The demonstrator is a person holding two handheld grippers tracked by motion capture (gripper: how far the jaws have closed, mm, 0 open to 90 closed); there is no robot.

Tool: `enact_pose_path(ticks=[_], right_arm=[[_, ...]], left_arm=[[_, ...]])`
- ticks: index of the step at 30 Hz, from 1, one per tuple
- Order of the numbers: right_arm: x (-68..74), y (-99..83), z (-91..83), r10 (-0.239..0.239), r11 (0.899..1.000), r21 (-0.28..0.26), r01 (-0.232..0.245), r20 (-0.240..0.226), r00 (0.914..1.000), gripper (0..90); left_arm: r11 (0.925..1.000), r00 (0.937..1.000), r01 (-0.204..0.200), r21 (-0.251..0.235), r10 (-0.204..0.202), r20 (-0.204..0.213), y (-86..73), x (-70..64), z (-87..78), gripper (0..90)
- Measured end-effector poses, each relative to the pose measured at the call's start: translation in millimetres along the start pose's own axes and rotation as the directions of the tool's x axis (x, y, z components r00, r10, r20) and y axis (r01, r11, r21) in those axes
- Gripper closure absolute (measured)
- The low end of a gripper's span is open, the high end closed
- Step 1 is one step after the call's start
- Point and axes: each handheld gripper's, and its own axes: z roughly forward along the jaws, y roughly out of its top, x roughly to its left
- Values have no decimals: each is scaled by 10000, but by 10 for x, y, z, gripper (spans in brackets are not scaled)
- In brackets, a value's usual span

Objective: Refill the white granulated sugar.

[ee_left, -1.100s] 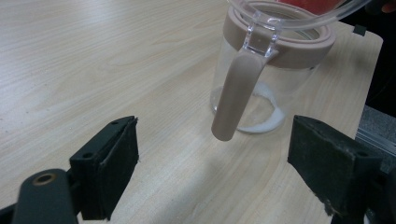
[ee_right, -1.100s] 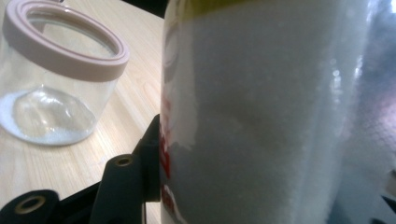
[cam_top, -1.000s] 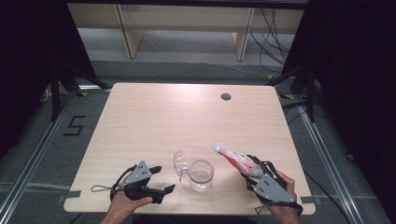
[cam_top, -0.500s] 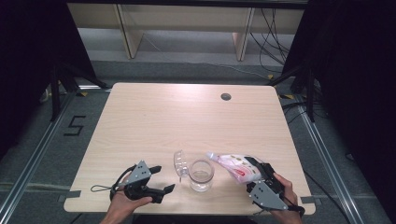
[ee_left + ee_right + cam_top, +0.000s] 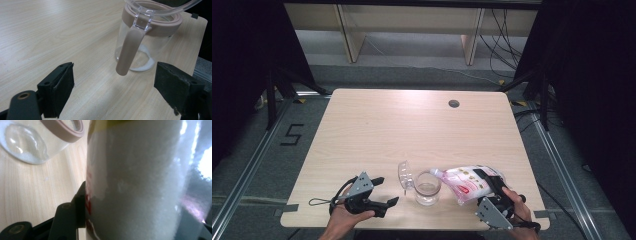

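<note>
Right hand-held gripper (image 5: 490, 184) clamped on a bag of white granules (image 5: 467, 182), tilted with its spout at the rim of the glass jar (image 5: 427, 187). Left hand-held gripper (image 5: 385, 190), jaws wide apart and empty, beside the jar near the table's (image 5: 412, 125) front edge; jar lid (image 5: 403, 174) hinged open.

Your counter (image 5: 412, 130) is a pale wood-grain top with rounded corners, standing on a grey floor (image 5: 262, 165) with metal rails along both sides. Near its far edge you have a small dark round hole (image 5: 454, 103). Close to your edge stands a clear glass jar (image 5: 427, 187) with a thin layer of white grains at the bottom, its clear hinged lid (image 5: 404, 174) swung open to the left. The rest of the top is bare wood.
</note>
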Motion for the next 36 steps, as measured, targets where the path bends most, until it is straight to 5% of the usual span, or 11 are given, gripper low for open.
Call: enact_pose_path(ticks=[1, 17, 18, 21, 23, 26, 29, 31, 32, 33, 36], right_arm=[[-32, 15, 6, -767, 9970, -64, 767, 59, 9970, 494], [118, 103, 49, -1730, 9839, 475, 1724, 66, 9849, 496], [65, 128, 52, -2678, 9627, 418, 2672, 104, 9634, 496], [124, 113, 54, -2155, 9754, 520, 2142, 221, 9762, 496], [73, 140, 57, -3005, 9534, 402, 2992, 319, 9533, 497], [122, 121, 50, -2490, 9672, 606, 2468, 310, 9680, 497], [89, 153, 45, -3386, 9400, 576, 3364, 334, 9404, 497], [133, 139, 43, -2811, 9583, 654, 2782, 405, 9588, 497], [91, 165, 49, -3539, 9345, 554, 3516, 395, 9344, 497], [124, 157, 51, -3294, 9428, 676, 3264, 395, 9434, 498], [107, 185, 72, -3806, 9238, 608, 3780, 409, 9238, 498]], left_arm=[[10000, 10000, 11, 4, -11, -3, 0, 0, 0, 158], [9999, 9999, 138, 33, -137, -80, -1, -11, -7, 158], [9998, 9998, 198, -2, -198, -31, -3, -10, 0, 158], [9998, 9998, 210, 1, -210, -29, -5, -11, 1, 158], [9998, 9998, 203, 12, -203, -33, -4, -10, 0, 158], [9998, 9998, 202, 72, -202, -90, -7, -5, 2, 158], [9997, 9997, 238, 24, -238, -49, -5, -9, 3, 158], [9996, 9996, 269, 19, -269, -37, -5, -17, 4, 158], [9997, 9997, 251, -27, -251, -20, -4, -21, 7, 158], [9997, 9997, 261, -37, -261, -13, -4, -21, 9, 158], [9997, 9997, 233, 3, -233, -4, -5, -18, 8, 158]])
